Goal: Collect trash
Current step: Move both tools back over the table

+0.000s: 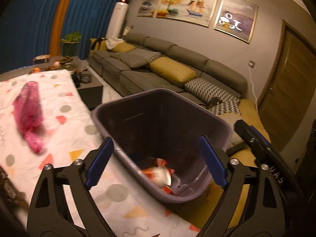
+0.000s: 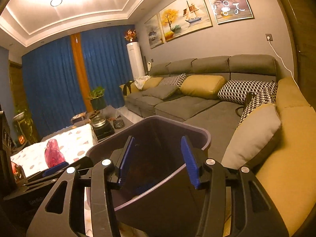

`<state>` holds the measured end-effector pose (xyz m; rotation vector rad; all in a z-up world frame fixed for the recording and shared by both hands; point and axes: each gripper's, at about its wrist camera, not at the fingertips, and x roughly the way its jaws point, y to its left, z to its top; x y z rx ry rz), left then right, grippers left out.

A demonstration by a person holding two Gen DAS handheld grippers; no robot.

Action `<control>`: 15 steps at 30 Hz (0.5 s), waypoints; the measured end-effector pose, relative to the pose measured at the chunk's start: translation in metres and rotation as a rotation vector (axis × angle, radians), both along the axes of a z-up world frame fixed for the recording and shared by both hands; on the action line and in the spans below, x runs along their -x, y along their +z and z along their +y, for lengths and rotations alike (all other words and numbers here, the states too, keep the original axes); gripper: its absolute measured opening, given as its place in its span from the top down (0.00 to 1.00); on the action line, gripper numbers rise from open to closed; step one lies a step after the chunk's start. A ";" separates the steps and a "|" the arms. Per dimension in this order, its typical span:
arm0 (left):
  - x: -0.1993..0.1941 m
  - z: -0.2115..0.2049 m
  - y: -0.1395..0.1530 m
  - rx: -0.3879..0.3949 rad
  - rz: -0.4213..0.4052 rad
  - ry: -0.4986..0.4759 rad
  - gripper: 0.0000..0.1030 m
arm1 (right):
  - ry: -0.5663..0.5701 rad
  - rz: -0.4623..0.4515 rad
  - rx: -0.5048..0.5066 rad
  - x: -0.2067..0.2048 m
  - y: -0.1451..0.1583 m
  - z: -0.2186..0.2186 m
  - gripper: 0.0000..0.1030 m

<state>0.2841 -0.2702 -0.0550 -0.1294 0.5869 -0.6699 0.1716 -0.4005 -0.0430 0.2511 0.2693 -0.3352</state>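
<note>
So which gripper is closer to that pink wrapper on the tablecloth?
Left. The left gripper hangs over the bin beside the pink wrapper; the right gripper is on the bin's far side.

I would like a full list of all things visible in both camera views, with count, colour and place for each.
trash bin: one, dark purple, tilted, beside the covered table, in front of both grippers
wrappers: a few, red and white, at the bottom of the trash bin
plastic bag: one, crumpled, pink, lying on the tablecloth
tablecloth: one, white with coloured shapes, left
sofa: one, grey, along the wall
cushions: several, mustard, grey and patterned, on the sofa
paintings: three, on the wall above the sofa
curtains: blue, far wall
left gripper: one, black with blue pads, open, empty
right gripper: one, same colours, open, empty
</note>
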 end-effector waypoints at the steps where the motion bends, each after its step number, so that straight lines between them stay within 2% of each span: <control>1: 0.002 0.005 0.001 -0.001 0.002 0.021 0.11 | 0.004 -0.004 0.002 0.001 0.001 0.002 0.51; 4: 0.009 0.025 0.004 -0.019 0.010 0.110 0.11 | 0.019 -0.013 0.005 0.007 0.004 0.009 0.46; 6: 0.018 0.041 0.007 -0.040 0.001 0.171 0.10 | 0.032 -0.013 0.012 0.009 0.006 0.015 0.46; 8: 0.031 0.058 0.013 -0.053 -0.026 0.224 0.09 | 0.046 -0.012 0.022 0.012 0.007 0.021 0.44; 10: 0.048 0.083 0.017 -0.065 -0.053 0.299 0.06 | 0.069 -0.012 0.032 0.016 0.007 0.031 0.38; 15: 0.082 0.138 0.024 -0.069 -0.086 0.441 0.06 | 0.131 -0.015 0.044 0.027 0.009 0.055 0.34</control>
